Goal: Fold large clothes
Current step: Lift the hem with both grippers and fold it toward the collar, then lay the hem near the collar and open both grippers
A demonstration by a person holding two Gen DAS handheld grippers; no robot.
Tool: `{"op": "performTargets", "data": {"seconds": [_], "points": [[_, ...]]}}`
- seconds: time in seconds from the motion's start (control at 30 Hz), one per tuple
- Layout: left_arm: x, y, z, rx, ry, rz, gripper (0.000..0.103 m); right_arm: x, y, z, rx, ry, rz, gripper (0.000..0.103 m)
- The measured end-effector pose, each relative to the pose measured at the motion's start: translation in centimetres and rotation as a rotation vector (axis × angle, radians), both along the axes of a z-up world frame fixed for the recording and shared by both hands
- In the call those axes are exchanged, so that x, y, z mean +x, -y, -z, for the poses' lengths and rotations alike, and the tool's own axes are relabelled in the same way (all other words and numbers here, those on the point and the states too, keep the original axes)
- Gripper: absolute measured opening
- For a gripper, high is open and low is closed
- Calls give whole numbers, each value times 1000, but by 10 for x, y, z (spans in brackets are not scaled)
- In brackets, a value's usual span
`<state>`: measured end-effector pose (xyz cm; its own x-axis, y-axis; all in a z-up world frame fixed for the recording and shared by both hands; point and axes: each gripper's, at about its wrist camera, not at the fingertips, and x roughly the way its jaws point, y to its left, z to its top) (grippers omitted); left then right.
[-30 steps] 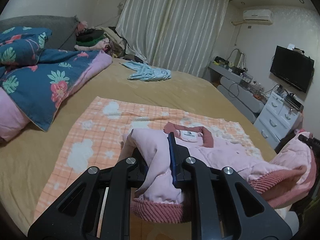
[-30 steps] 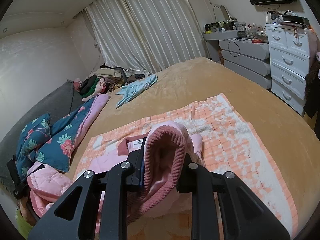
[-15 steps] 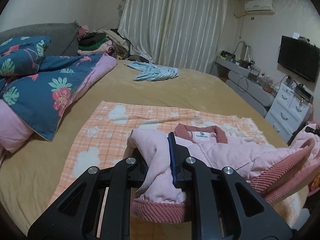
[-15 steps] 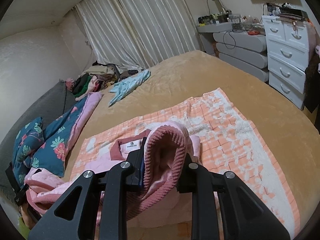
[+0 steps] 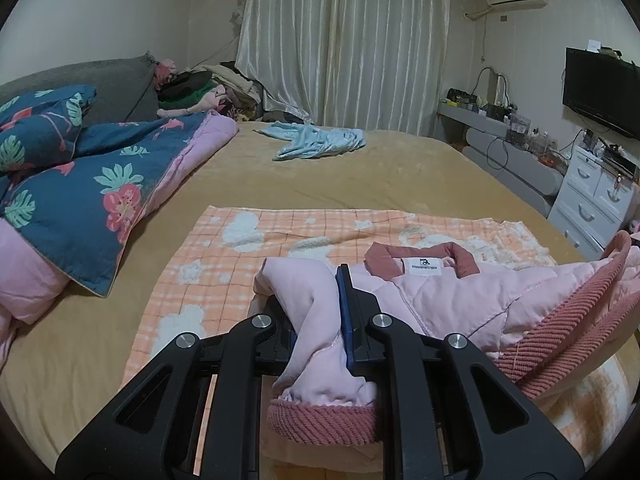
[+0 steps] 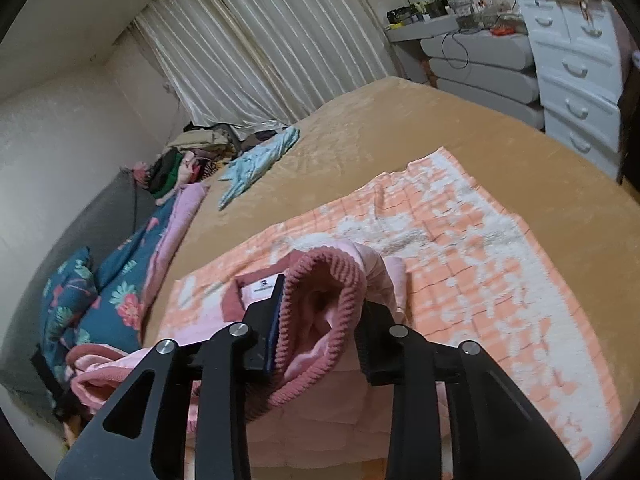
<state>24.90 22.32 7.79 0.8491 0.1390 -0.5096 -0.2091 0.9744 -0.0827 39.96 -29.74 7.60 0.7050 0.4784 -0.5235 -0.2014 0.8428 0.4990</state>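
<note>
A: Starting at the left edge, what lies there?

B: A blue floral quilt bunched along the bed, with a heap of clothes behind it near the curtain. A pale blue garment lies further along the bed, well apart from everything else.

A: And in the middle?

B: An orange checked blanket spread flat. The pink jacket lies on it, collar and label facing up. The left claw is clamped together on a fold of the jacket's sleeve, its ribbed cuff hanging below the fingers.

A: The right side?

B: The right claw has the jacket's other ribbed cuff between its fingers, but the jaws are opening: the right finger stands clear of the fabric, which leans against the left one. Beyond, a white chest of drawers stands beside the bed.
</note>
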Motion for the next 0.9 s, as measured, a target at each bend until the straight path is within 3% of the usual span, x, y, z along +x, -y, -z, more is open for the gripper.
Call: {"op": "performTargets", "data": {"seconds": [0.13,0.23,0.43,0.57,0.9], "points": [[5,1,3,3,-10,-1,9,5,5,3,75,6,-13,58],[9,1,4,5,-14,-1,9,4,3,1,77,32,-20,68],[15,0,6,3,-17,2,9,-9,1,-5,123,143,-54,83],[22,3,11,14,-23,7,10,-17,-4,2,102,197,-61,88],[32,15,17,41,-28,34,21,-9,-55,104,-104,-17,-126,90]]}}
